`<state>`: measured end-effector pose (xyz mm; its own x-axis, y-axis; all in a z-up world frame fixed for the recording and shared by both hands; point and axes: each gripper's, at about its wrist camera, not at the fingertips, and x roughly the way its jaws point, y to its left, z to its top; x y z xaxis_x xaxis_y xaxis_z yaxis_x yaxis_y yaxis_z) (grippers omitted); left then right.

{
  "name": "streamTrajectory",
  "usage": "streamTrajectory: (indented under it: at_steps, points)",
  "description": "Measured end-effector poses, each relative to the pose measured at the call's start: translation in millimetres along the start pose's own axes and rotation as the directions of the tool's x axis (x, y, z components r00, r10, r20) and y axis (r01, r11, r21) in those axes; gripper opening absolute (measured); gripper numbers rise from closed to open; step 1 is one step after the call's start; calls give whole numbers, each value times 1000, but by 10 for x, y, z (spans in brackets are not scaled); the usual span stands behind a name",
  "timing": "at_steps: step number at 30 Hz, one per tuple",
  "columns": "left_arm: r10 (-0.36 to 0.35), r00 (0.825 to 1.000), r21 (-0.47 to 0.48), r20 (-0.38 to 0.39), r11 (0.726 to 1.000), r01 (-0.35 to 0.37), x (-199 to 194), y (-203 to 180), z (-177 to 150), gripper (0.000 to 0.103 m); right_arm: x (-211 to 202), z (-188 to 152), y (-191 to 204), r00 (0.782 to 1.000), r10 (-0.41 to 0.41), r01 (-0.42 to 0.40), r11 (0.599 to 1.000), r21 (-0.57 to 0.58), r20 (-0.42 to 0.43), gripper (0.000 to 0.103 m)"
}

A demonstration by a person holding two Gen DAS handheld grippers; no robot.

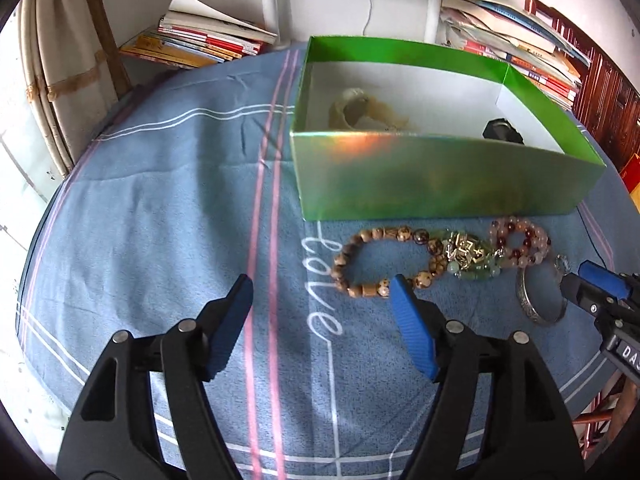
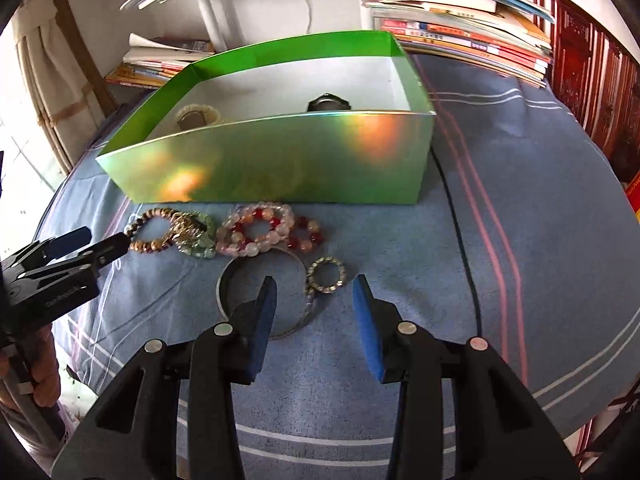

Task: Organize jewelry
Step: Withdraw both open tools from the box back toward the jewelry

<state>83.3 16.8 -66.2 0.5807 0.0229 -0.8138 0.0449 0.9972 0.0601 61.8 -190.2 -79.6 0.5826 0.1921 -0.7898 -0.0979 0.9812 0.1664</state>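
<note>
Left tongs (image 1: pixel 322 286): released, jaws wide apart, nothing between them. They hover low over the blue striped cloth (image 1: pixel 160 200) covering the worktop. The right-hand pad sits just beside the near edge of the brown wooden-bead bracelet (image 1: pixel 384 262); contact cannot be confirmed.

Right tongs (image 2: pixel 314 288): released, jaws apart, holding nothing. The silver bangle (image 2: pixel 224 280) lies partly beneath the left pad, and the small beaded ring (image 2: pixel 326 275) lies between the two pads, close ahead of them.

Jewelry: laid in a row on the cloth along the near wall of the green box (image 1: pixel 440 176). In order from the left: the brown bracelet, a gold-and-green piece (image 1: pixel 472 256) overlapping its end, then the pink-and-red bead bracelet (image 2: pixel 256 230), then bangle and ring nearer the right tongs. The pieces touch or overlap one another; the row sits near the box wall.

Box: open-topped, white inside. A pale rounded item (image 1: pixel 356 110) rests at its left end, a dark item (image 1: pixel 500 130) toward the right; both largely hidden by the near wall.

Clearances: broad bare cloth left of the box and row, likewise right of the box in the right wrist view. Stacked books (image 1: pixel 200 42) line the far edge behind the box. The cloth's near edge falls away close behind both tongs.
</note>
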Motion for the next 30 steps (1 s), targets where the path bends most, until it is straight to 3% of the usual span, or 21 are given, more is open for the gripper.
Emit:
streamTrajectory:
  at_steps: [6,11,15,20,25,29,30]
  points:
    - [-2,1000,2,-11,1000,2,33,-18,-15,73,-17,57,84,1000,9,-8,1000,-22,18,40]
    - [-17,1000,23,-5,1000,17,19,-68,-35,75,-29,54,-31,994,-102,102,995,-5,36,40]
    - [-19,1000,22,-23,1000,20,64,-93,-47,75,2,19,-225,992,-122,121,992,40,18,40]
    - [-15,1000,23,-25,1000,16,74,-99,-43,77,18,68,-286,997,-67,65,995,71,23,40]
    - [-16,999,29,-40,999,18,119,-116,-50,78,4,217,-27,998,0,0,1000,7,57,40]
    - [-20,999,31,-37,999,21,117,-116,-58,78,238,335,139,1000,-7,8,1000,-18,11,40]
    - [-20,999,32,-36,999,21,113,-113,-59,78,304,348,150,999,-32,32,999,-18,0,34]
